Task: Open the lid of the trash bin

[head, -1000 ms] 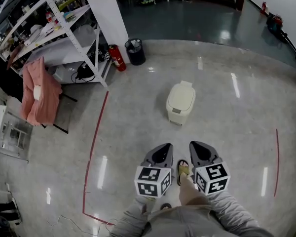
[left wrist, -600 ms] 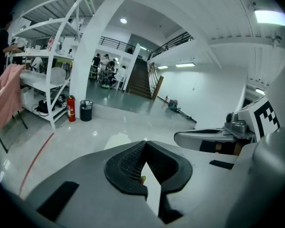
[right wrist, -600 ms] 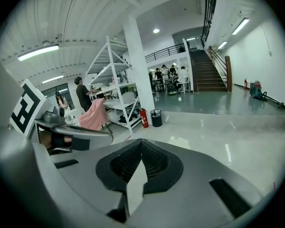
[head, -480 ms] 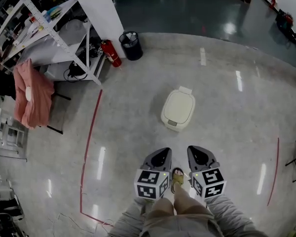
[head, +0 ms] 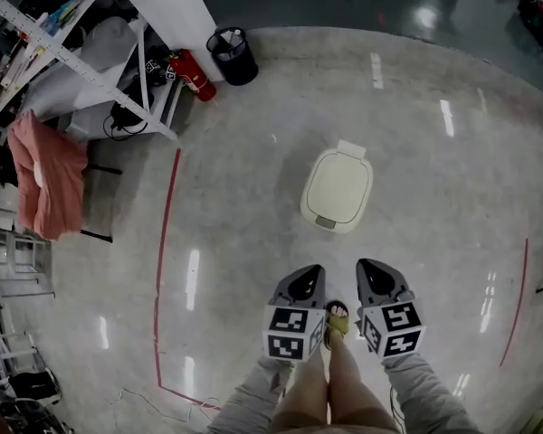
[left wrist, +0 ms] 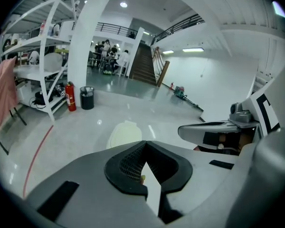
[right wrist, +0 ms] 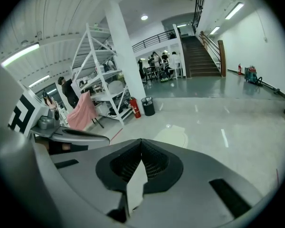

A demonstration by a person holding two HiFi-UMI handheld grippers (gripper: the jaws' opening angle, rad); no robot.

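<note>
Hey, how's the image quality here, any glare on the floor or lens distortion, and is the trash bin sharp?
Head view: bright streaks of glare on the glossy floor, edges bow outward, the trash bin is sharp. Left gripper view: heavy fisheye, black corners, the bin looks pale against the floor. Right gripper view: same fisheye, the white pillar curves.

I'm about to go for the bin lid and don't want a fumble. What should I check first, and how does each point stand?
1. The trash bin stands upright on the floor: ok.
2. Its lid is shut, ready to be opened: ok.
3. The left hand-held gripper is empty, jaws together: ok.
4. The right hand-held gripper is empty, jaws together: ok.
5. Either gripper has reached the bin: not ok, both are short of it.
6. The grey tab at the lid's near edge is a release: cannot tell.
</note>
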